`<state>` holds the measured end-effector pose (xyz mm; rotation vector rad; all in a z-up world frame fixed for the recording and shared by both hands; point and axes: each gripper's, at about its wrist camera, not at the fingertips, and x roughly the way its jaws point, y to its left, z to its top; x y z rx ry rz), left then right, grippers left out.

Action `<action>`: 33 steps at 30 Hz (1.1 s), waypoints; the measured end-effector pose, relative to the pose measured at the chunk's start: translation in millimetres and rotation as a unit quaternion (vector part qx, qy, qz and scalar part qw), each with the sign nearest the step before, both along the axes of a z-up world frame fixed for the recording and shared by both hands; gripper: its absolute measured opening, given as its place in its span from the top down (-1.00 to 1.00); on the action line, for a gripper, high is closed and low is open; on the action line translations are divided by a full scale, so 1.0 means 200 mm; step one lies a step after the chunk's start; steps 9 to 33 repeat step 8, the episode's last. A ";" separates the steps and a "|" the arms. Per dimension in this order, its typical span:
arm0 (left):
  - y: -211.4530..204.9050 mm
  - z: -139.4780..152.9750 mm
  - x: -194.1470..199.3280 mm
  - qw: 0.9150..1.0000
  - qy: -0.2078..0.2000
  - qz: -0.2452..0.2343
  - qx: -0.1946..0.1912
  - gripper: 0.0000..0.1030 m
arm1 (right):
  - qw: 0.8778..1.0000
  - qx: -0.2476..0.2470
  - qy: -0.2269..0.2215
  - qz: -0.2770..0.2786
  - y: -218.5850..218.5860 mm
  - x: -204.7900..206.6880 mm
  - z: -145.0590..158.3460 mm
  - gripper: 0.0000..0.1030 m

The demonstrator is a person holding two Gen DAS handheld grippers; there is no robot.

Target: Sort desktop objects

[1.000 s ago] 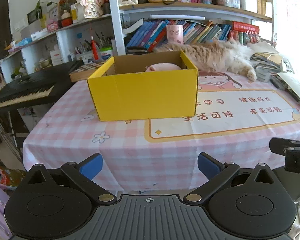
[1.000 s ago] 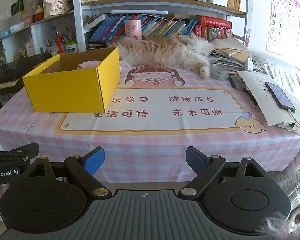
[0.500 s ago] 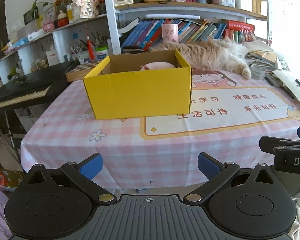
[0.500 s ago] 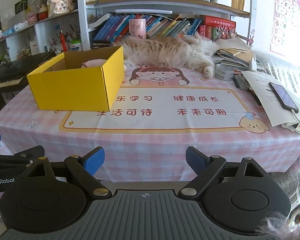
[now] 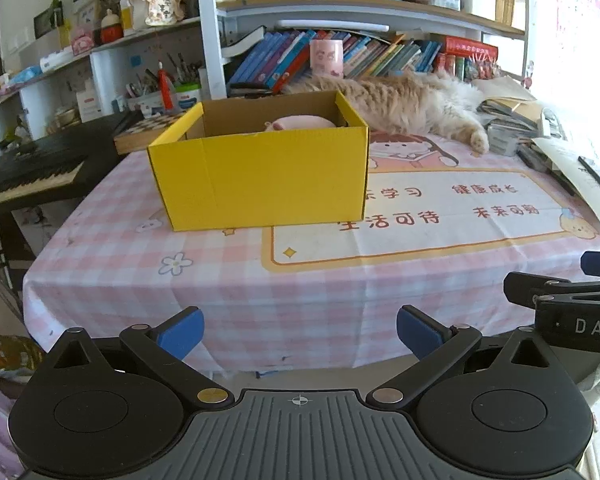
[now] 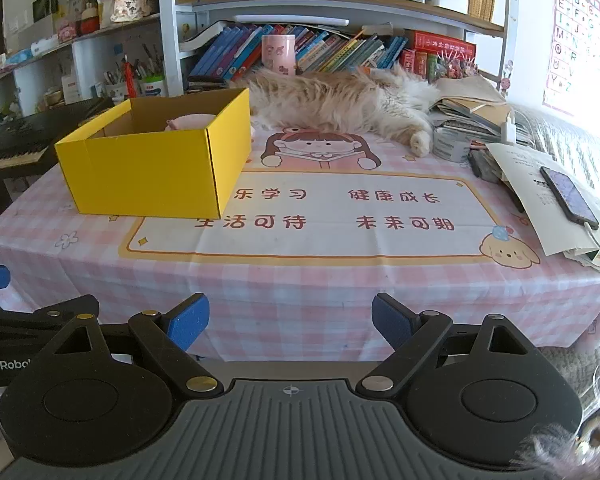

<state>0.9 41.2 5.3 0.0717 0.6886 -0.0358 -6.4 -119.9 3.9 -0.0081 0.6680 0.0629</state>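
Yellow box (image 5: 260, 172) on tabletop (image 5: 228, 280) left side, pink item (image 5: 300, 123) already inside. Cat (image 6: 340, 100) behind, papers and phone (image 6: 568, 196) at right edge. Left tongs (image 5: 298, 330) and right tongs (image 6: 290, 318) wide, empty, short of tabletop edge. Likely between picks; next: choose loose item, reach in.

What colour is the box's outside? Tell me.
Yellow; the box shows best in the left wrist view.
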 end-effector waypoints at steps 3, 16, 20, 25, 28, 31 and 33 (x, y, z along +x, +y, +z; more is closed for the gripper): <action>0.00 0.00 0.00 1.000 -0.001 -0.002 0.001 -1.00 | 1.000 0.001 0.002 -0.001 0.00 0.00 0.00 -0.70; 0.00 0.00 0.00 1.000 -0.002 -0.002 0.001 -1.00 | 1.000 0.002 0.006 -0.002 0.00 0.02 -0.01 -0.70; 0.00 0.00 0.00 1.000 -0.002 -0.002 0.001 -1.00 | 1.000 0.002 0.006 -0.002 0.00 0.02 -0.01 -0.70; 0.00 0.00 0.00 1.000 -0.002 -0.002 0.001 -1.00 | 1.000 0.002 0.006 -0.002 0.00 0.02 -0.01 -0.70; 0.00 0.00 0.00 1.000 -0.002 -0.002 0.001 -1.00 | 1.000 0.002 0.006 -0.002 0.00 0.02 -0.01 -0.70; 0.00 0.00 0.00 1.000 -0.002 -0.002 0.001 -1.00 | 1.000 0.002 0.006 -0.002 0.00 0.02 -0.01 -0.70; 0.00 0.00 0.00 1.000 -0.002 -0.002 0.001 -1.00 | 1.000 0.002 0.006 -0.002 0.00 0.02 -0.01 -0.70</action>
